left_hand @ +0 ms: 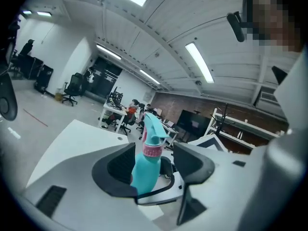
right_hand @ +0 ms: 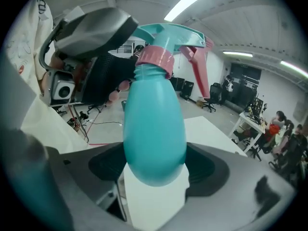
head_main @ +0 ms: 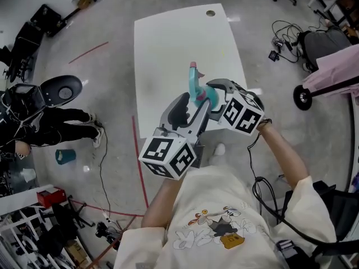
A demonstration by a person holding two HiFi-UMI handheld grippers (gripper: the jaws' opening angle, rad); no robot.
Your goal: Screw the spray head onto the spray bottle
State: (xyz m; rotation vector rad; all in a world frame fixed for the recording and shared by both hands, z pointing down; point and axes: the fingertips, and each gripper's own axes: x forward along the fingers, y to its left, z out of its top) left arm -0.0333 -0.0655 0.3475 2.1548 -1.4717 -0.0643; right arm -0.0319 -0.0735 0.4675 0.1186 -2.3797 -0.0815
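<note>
Above the white table (head_main: pixel 185 38), we are holding the teal spray bottle (right_hand: pixel 154 129) by its body – our right gripper (right_hand: pixel 155 170) is clamping it. Our left gripper (left_hand: pixel 154 160) is standing with jaws apart on either side of the bottle, just below the spray head (left_hand: pixel 154 129) sitting on its neck.

One teal plastic spray bottle (right_hand: pixel 154 129). One teal spray head (right_hand: pixel 168 35) with pink collar and trigger. Two grey two-jaw grippers: left gripper (left_hand: pixel 156 160), right gripper (right_hand: pixel 155 166). Two black-and-white marker cubes (head_main: pixel 168 157). One white rectangular table (head_main: pixel 168 43). One small teal cup (head_main: pixel 65 156). One red box (head_main: pixel 50 196).
</note>
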